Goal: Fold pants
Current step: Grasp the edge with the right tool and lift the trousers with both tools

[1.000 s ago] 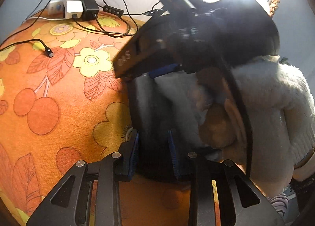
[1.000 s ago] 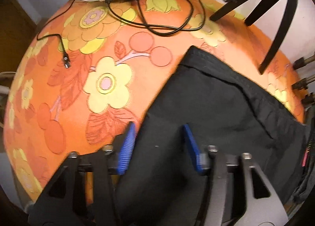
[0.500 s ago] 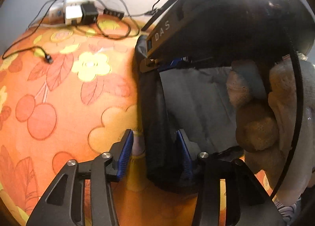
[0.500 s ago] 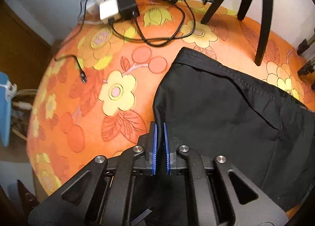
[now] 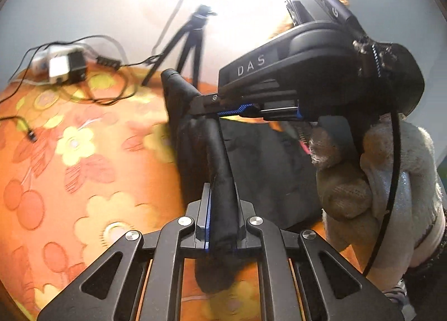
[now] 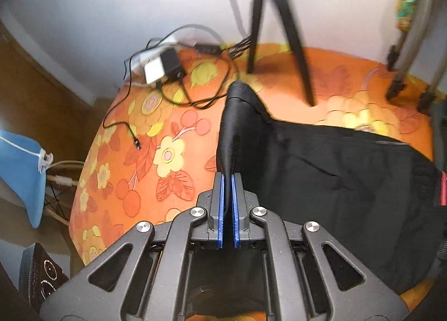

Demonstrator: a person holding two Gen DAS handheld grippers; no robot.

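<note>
Black pants (image 6: 335, 170) lie on the orange flowered table cloth (image 6: 173, 125). My right gripper (image 6: 229, 178) is shut on the pants' left edge and holds a fold of it raised above the table. My left gripper (image 5: 222, 203) is shut on a bunched strip of the same edge (image 5: 218, 158), nearer to me. In the left wrist view the right gripper (image 5: 223, 114) shows side on, held by a gloved hand (image 5: 377, 175), pinching the pants (image 5: 265, 164) farther along the edge.
A power strip with white and black chargers (image 6: 164, 68) and loose cables (image 6: 134, 136) lie at the table's far left. A black tripod (image 6: 273, 21) stands at the back, more stand legs (image 6: 402, 75) at the right. A blue cloth (image 6: 19, 170) hangs left, off the table.
Both grippers closed on the pants' left edge, the right first, then the left. Both have since lifted the edge off the table.
</note>
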